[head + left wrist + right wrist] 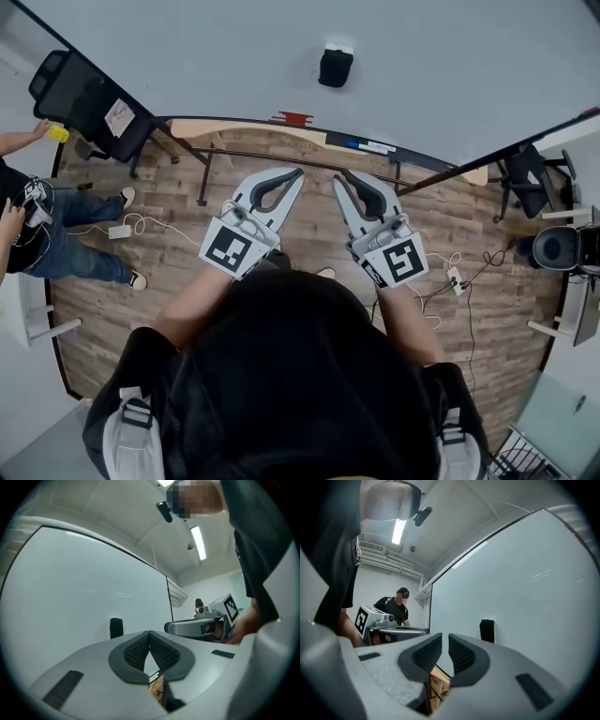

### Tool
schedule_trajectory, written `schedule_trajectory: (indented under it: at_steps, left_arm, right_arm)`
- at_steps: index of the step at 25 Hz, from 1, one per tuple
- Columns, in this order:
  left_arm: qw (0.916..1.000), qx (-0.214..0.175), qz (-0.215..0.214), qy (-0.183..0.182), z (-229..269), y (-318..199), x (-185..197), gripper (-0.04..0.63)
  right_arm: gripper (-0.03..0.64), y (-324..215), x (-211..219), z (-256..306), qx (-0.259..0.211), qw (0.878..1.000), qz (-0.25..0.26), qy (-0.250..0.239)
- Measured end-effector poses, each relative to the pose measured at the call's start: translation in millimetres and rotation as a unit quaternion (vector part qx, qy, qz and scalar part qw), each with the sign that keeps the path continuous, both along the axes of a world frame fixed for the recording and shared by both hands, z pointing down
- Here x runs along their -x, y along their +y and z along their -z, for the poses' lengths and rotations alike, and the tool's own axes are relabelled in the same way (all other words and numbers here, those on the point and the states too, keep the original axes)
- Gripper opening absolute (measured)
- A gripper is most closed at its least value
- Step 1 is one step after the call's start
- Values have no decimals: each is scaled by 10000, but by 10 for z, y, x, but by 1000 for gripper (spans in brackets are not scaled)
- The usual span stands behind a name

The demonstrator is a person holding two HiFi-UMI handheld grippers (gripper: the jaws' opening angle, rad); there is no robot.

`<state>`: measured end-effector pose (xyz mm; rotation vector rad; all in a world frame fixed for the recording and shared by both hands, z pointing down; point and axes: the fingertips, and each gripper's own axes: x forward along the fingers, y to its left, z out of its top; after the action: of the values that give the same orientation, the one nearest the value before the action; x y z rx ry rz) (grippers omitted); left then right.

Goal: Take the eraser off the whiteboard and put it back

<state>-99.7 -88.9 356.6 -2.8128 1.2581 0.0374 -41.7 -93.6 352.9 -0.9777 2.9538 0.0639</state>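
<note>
Eraser [335, 67] stuck on whiteboard [234, 56] ahead of you, tray [234, 128] beneath, chair [89, 96] at left, your left gripper [299, 172] pressed shut (empty), right gripper [343, 175] barely parted, nothing between.

1. Black top [300, 375]; pale shoulder straps [131, 448] with black buckles [137, 412].
2. Both the left gripper [296, 174] and right gripper [343, 178]: pale grey shells, black ribbed pads [136, 653], white cubes [230, 248] with black square markers.

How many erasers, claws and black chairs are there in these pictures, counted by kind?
Eraser: 1
Claws: 2, the left claw and the right claw
Black chairs: 2, the left chair and the right chair
Total: 5
</note>
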Motion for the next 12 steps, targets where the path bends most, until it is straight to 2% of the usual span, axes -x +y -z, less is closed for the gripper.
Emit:
schedule_trajectory:
  at_steps: [6,12]
  left_arm:
    - [10000,-1,-49,-8,9,67,-40,-5]
    - [10000,-16,-53,-37,13,109,-70,-5]
  right_arm:
    - [2,74,-34,-45,58,10000,30,-41]
    - [0,109,-79,-52,68,10000,33,-26]
